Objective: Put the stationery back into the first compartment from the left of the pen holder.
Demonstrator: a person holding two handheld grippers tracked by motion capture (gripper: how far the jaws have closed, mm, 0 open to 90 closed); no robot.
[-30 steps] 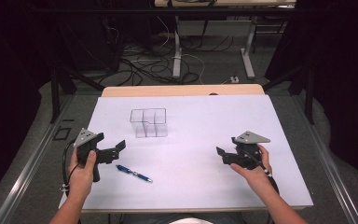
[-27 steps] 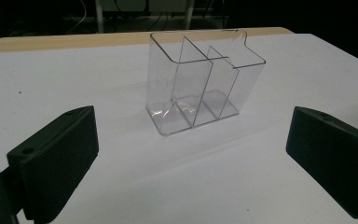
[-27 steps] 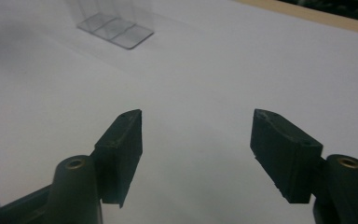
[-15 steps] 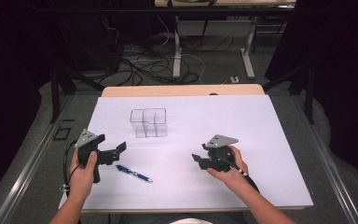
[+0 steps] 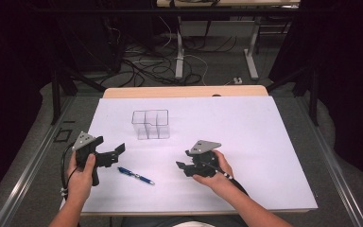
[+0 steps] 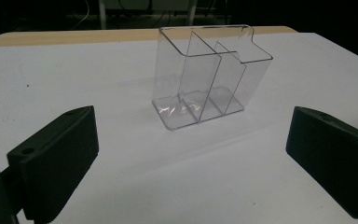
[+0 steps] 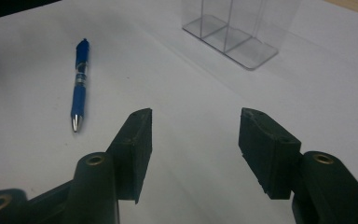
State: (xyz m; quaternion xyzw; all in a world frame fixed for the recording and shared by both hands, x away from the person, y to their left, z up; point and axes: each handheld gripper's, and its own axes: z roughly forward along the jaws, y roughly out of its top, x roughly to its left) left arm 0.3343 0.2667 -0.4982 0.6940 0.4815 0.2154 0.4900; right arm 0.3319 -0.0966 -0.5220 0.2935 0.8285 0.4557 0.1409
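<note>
High view: a blue pen [image 5: 135, 174] lies on the white table [image 5: 264, 142] near its front edge, between the left gripper [image 5: 108, 156] and right gripper [image 5: 185, 166] — both with jaws spread, grasping nothing. A clear divided organizer [image 5: 151, 124] stands upright behind the pen, toward the table's middle.

Dark room w/ black walls. Bench [image 5: 264, 142] has a white top, wood edge at the back. Grey floor [image 5: 208, 66] behind, w/ messy cables [image 5: 137, 66] & white desk legs [image 5: 251, 47].
</note>
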